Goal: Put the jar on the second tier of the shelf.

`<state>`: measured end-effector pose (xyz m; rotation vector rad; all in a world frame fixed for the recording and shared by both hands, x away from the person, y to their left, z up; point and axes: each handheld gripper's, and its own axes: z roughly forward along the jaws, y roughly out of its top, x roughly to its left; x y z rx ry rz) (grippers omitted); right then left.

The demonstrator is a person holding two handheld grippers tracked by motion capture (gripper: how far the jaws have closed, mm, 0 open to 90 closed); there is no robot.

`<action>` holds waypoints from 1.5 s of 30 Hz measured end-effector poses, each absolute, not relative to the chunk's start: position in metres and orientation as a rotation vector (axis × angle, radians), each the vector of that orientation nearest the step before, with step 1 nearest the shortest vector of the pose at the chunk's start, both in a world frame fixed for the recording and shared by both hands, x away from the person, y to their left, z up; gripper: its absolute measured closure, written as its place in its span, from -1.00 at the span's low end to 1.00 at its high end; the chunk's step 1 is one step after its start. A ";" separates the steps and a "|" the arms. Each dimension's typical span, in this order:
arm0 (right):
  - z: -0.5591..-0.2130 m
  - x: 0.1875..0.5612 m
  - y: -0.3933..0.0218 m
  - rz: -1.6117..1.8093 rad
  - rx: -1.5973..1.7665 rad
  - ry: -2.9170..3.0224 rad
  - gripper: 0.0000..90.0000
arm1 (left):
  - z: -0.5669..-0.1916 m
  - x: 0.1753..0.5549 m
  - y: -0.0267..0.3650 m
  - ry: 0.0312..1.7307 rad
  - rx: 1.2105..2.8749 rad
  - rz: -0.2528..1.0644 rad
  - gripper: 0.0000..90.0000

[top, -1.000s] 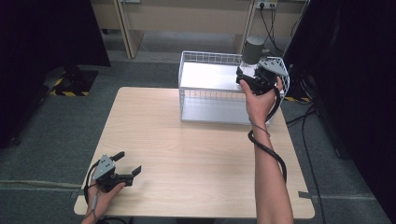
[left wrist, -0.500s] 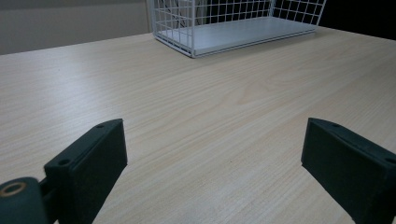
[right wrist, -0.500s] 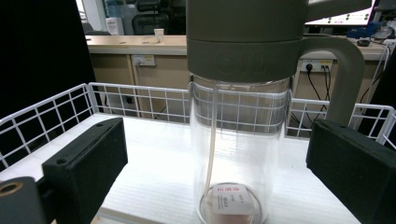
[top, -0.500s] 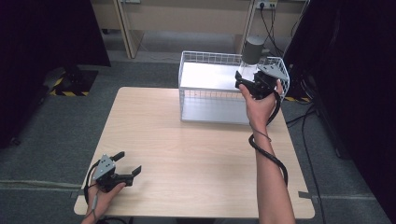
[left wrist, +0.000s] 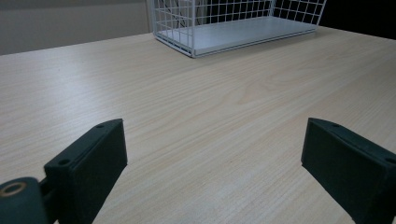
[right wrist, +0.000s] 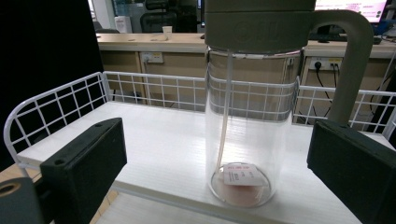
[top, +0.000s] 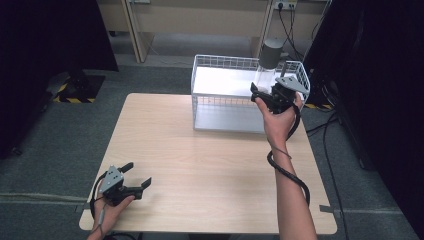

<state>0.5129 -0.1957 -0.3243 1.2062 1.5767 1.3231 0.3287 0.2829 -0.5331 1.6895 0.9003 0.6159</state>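
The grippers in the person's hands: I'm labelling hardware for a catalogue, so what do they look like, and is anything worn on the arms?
Both the left gripper and the right gripper are black, each with two blocky flat-faced jaws showing small screw holes, and a grey three-cornered plate on top. A black cable trails from each; the right one's cable loops around the forearm. Both forearms are bare, with no sleeves or gloves visible.

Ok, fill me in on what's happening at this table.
A person works at a wooden table with tongs in each hand. The right tongs have just been opening and now stand wide apart on either side of a clear bottle with a grey lid, which stands upright on the shelf of a white wire basket; the pads do not touch it. The left tongs rest open near the table's front edge, holding nothing.
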 end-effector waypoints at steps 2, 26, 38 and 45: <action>-0.326 0.511 -0.196 1.326 1.206 1.578 -0.89 | -0.533 0.329 0.283 0.901 1.689 0.616 -0.86; -0.344 0.484 -0.199 1.325 1.183 1.628 -0.89 | -0.533 0.329 0.283 0.902 1.690 0.618 -0.86; -0.356 0.469 -0.205 1.324 1.180 1.642 -0.89 | -0.533 0.329 0.283 0.903 1.690 0.619 -0.86; -0.363 0.459 -0.210 1.321 1.183 1.647 -0.89 | -0.533 0.329 0.283 0.903 1.690 0.620 -0.86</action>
